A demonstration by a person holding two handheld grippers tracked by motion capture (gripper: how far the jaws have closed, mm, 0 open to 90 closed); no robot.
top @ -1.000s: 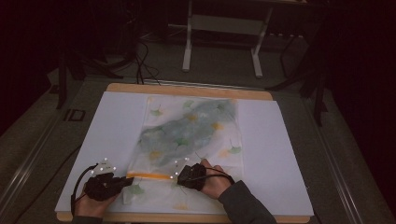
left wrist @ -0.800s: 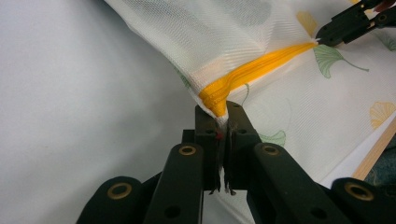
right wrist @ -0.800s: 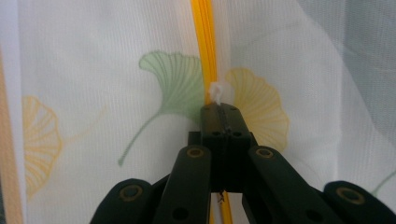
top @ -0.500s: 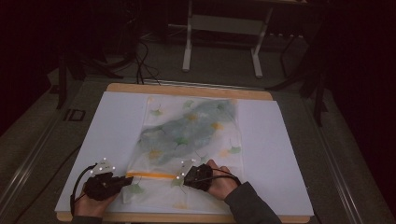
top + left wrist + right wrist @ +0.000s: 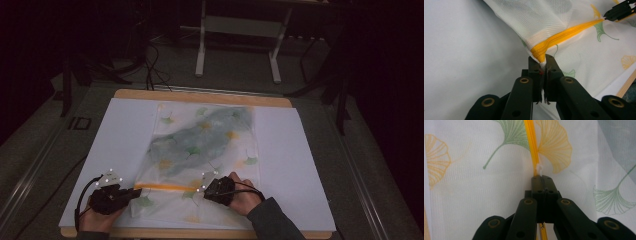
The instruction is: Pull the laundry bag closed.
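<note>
A white mesh bag (image 5: 205, 145) printed with ginkgo leaves lies flat on the table, with something grey inside it. Its yellow zipper (image 5: 165, 187) runs across the near end. My left gripper (image 5: 137, 191) is shut on the bag's corner at the zipper's left end (image 5: 539, 53); the fabric is pinched between its jaws (image 5: 543, 62). My right gripper (image 5: 202, 189) is shut on the small white zipper pull (image 5: 539, 168), its jaws (image 5: 542, 178) lined up along the zipper (image 5: 532, 142). It also shows far off in the left gripper view (image 5: 619, 11).
The bag rests on a white sheet (image 5: 125, 130) covering a wooden board (image 5: 200, 95). The board's near edge (image 5: 200, 233) lies just below both hands. Dark floor, cables and a metal stand (image 5: 240, 30) are beyond the far edge.
My right gripper has slid to the right along the zipper, so a longer yellow stretch shows between the two grippers. The left gripper has stayed put.
</note>
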